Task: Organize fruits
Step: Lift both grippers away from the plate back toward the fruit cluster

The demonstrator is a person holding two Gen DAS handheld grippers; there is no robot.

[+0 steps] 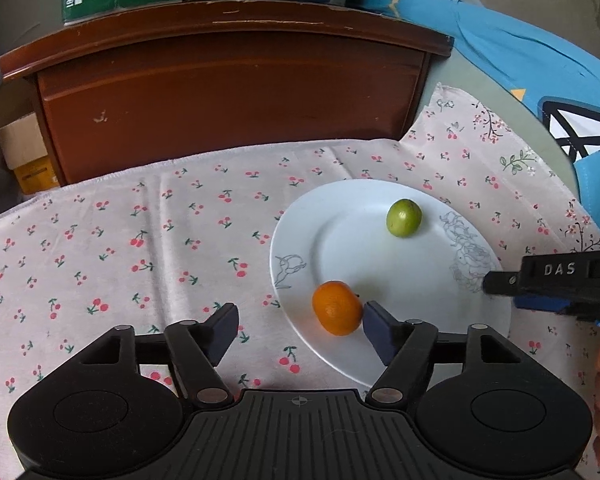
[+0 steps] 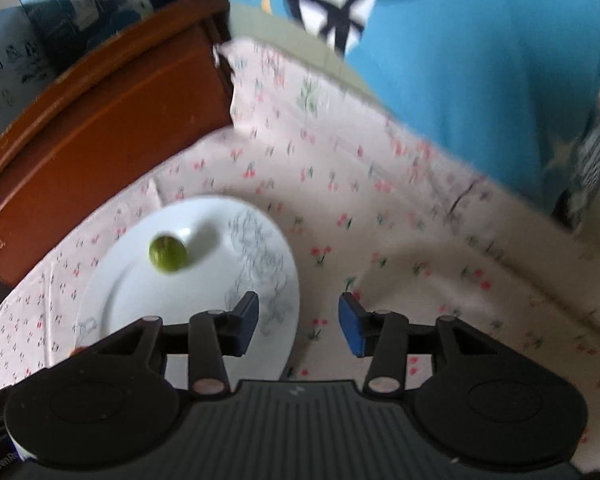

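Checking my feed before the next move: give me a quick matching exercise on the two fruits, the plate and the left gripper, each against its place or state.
Things:
1. orange
2. green fruit
3. plate
4. left gripper

Places or states:
A. on the cherry-print cloth
B. open, squeezing nothing
C. near edge of the plate, beside a gripper finger
D. far side of the plate

Pairs: 1-C, 2-D, 3-A, 4-B
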